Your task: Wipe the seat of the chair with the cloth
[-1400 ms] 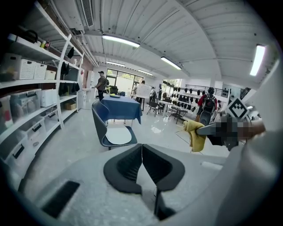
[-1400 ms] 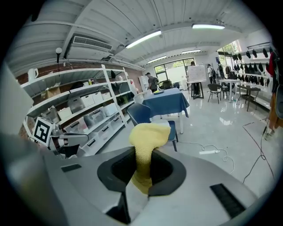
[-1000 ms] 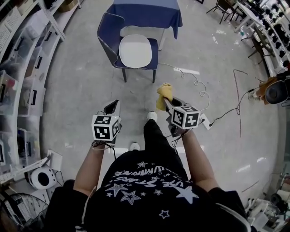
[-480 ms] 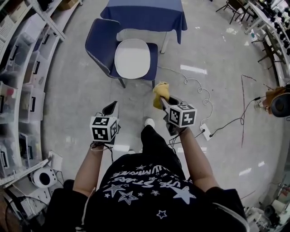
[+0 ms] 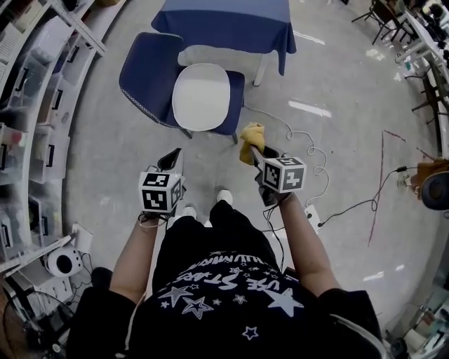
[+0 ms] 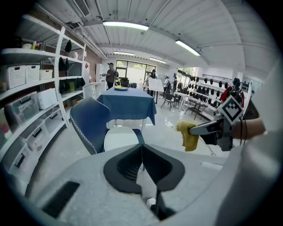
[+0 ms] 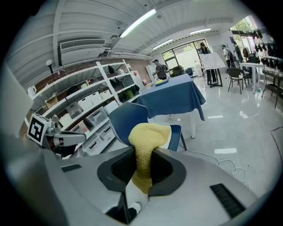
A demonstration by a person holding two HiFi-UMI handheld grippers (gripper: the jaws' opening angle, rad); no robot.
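A blue chair (image 5: 151,80) with a white seat pad (image 5: 201,97) stands on the floor ahead of me, in front of a table with a blue cloth (image 5: 224,21). My right gripper (image 5: 254,151) is shut on a yellow cloth (image 5: 250,140), held in the air just right of the chair's near corner. In the right gripper view the yellow cloth (image 7: 146,145) bunches up between the jaws, with the chair (image 7: 128,121) behind it. My left gripper (image 5: 172,161) is shut and holds nothing, short of the chair. The left gripper view shows the seat pad (image 6: 119,137) beyond the closed jaws.
Shelving with bins (image 5: 31,133) lines the left side. A white cable (image 5: 309,151) and a power strip (image 5: 312,214) lie on the floor to the right. More chairs and tables (image 5: 414,42) stand far right. People stand at the far end of the room (image 6: 110,75).
I have stepped closer: the chair and table have drifted left and nearer in the head view. Both grippers keep their hold and pose; the cloth now sits beside the chair's corner.
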